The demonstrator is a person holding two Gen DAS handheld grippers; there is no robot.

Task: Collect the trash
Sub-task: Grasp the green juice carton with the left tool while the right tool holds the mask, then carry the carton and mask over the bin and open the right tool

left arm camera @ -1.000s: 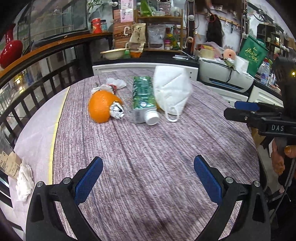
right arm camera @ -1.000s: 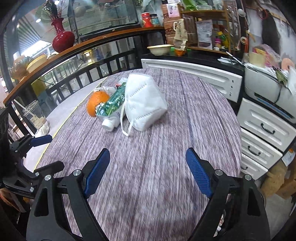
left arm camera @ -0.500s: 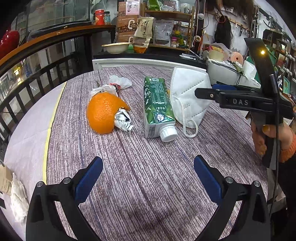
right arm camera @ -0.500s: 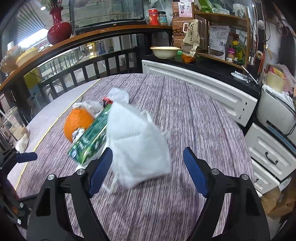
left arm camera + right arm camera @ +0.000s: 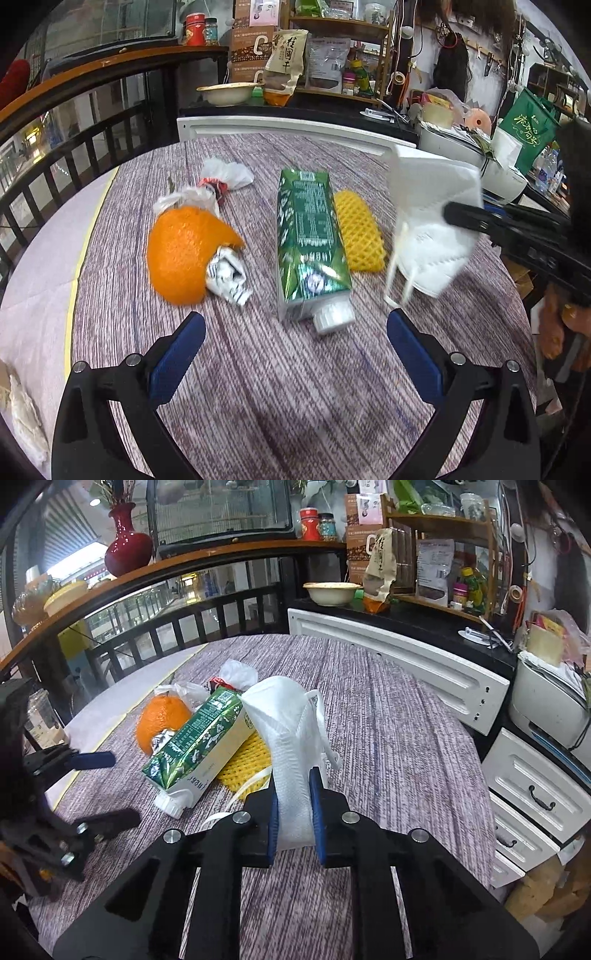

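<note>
- Sitting wide open and empty: left gripper (image 5: 295, 343), angled down over the near part of the tabletop (image 5: 280, 413), nothing between the blue pads.
- Lying dead ahead of it, just beyond the fingertips: green carton (image 5: 310, 243), long axis running straight away from the gripper, white cap at the near end. Needing a wrist turn, probably, to span the narrow width.
- Resting left of the carton: orange peel (image 5: 184, 254), with a crumpled printed wrapper (image 5: 227, 275) touching its near right side.
- Lying behind the peel: two crumpled plastic bags (image 5: 207, 184), one with a red scrap.
- Touching the carton's right side: yellow foam net (image 5: 358, 232), being uncovered as the mask lifts off.
- Closing onto the white face mask (image 5: 291, 753): right gripper (image 5: 294, 808), pads pressing a fold of it, mask looking lifted clear of the tabletop, ear loops dangling.
- Judging reach: left gripper nearer the carton and peel; right one occupied with the mask.
- Counting: one carton, one peel, one wrapper, two bags, one net, one mask.
- Not showing in either view: any bin.
</note>
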